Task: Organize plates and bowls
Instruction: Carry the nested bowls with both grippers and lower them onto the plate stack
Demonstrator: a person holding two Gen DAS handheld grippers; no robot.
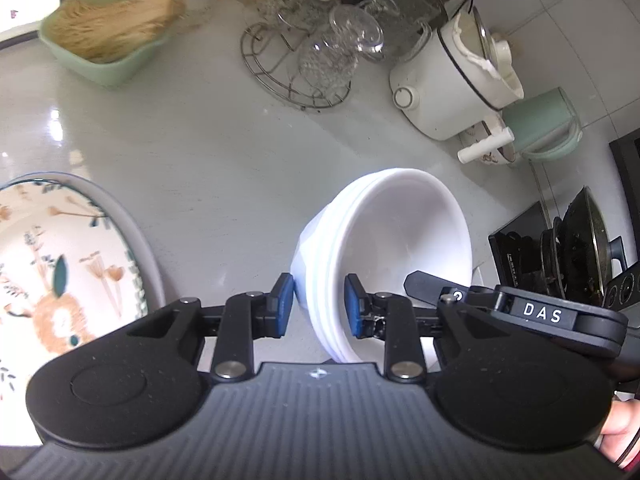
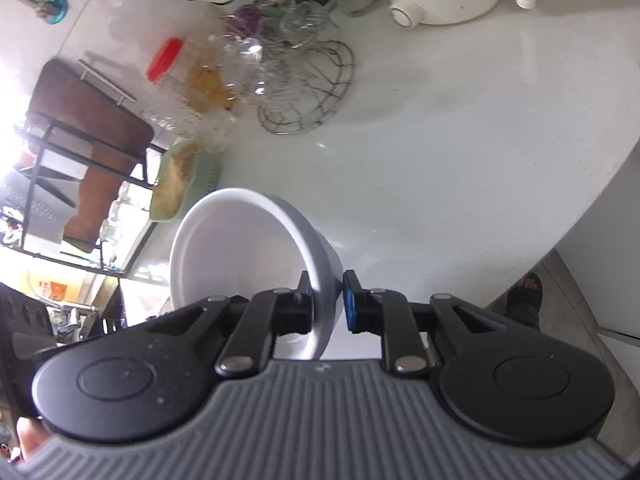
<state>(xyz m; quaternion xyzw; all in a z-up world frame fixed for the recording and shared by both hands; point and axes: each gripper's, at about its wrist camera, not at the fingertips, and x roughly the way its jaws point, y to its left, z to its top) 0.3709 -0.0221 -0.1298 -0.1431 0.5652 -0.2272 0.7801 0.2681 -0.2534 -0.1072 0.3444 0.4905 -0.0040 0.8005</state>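
Your left gripper [image 1: 319, 305] fingers pinch the rim of the stacked white bowls [image 1: 384, 248], which extend toward 1 o'clock above the table [image 1: 200, 152]. Your right gripper [image 2: 327, 300] fingers clamp the opposite rim, bowls [image 2: 248, 248] toward 11 o'clock.

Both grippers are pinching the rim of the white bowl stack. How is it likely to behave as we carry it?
The bowls look glossy and rigid, so the rims may slip in the pads. The left gripper spans several nested rims; inner bowls could shift if tilted. They look like ceramic, so probably heavy and breakable. The right gripper grips the opposite rim.
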